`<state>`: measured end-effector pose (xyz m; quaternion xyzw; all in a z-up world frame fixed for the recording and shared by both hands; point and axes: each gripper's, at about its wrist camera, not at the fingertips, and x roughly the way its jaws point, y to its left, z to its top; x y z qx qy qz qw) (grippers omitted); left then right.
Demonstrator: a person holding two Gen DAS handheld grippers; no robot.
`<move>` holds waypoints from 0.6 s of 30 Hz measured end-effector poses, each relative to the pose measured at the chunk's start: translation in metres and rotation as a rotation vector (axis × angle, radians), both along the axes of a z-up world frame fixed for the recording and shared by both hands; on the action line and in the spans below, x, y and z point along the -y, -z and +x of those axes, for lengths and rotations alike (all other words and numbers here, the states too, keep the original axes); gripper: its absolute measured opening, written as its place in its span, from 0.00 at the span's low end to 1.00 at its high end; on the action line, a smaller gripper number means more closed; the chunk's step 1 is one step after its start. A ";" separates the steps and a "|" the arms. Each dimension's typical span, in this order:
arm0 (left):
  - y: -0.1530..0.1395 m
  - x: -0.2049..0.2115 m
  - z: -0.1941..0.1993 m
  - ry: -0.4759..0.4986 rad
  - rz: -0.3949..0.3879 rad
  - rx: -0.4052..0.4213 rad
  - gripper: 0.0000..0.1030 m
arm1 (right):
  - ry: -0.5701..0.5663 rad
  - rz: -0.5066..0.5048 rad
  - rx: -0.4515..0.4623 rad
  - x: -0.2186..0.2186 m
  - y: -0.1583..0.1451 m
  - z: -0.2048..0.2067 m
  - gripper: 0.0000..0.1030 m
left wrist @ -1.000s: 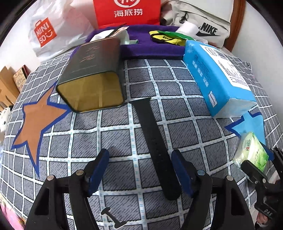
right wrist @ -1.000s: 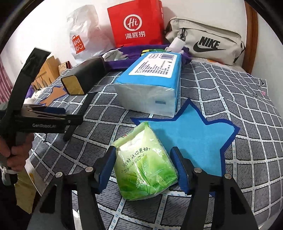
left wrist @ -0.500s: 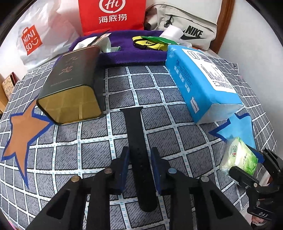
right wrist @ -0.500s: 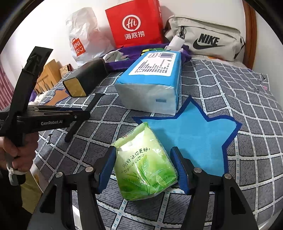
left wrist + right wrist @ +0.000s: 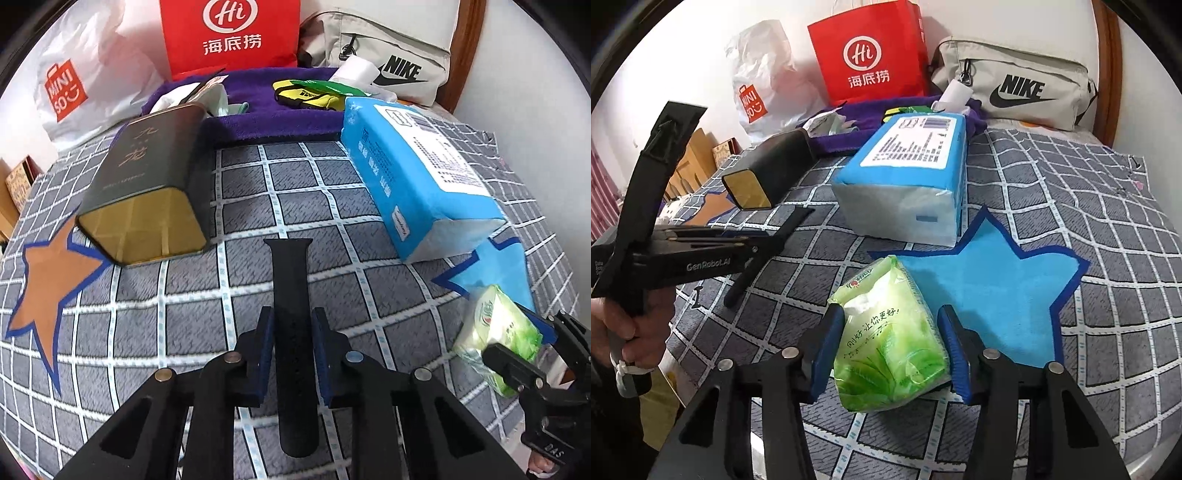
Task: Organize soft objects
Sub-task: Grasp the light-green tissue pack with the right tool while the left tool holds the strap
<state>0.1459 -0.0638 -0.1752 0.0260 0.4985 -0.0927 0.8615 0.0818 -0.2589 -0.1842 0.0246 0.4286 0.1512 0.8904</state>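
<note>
L gripper [image 5: 292, 354] jaws closing on black strap [image 5: 290, 291], R gripper [image 5: 892, 352] closing round green pack [image 5: 890, 350]

NIKE on bag [image 5: 1015, 85], MINISO on sack [image 5: 79, 88]

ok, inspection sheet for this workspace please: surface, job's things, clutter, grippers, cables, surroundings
Surface: grey checked cloth with an orange star patch and a blue star patch.
Job's things: black watch strap; green tissue pack; blue tissue pack.
Clutter: dark tin on its side; purple towel holding small items.
Grippers: left gripper just closed, pads on the strap; right gripper just closing, pads against the green pack.
Cables: nothing seen.
Surroundings: red paper bag, white Miniso bag, grey Nike bag, white wall.
</note>
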 end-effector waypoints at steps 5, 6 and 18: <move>-0.014 -0.007 -0.012 -0.001 -0.019 0.024 0.19 | -0.005 0.009 0.025 -0.005 -0.014 -0.005 0.45; -0.017 -0.008 -0.015 0.002 -0.020 0.031 0.19 | -0.006 0.013 0.026 -0.005 -0.016 -0.006 0.45; -0.056 -0.023 -0.035 0.015 -0.061 0.113 0.19 | -0.010 -0.005 0.079 -0.019 -0.048 -0.018 0.41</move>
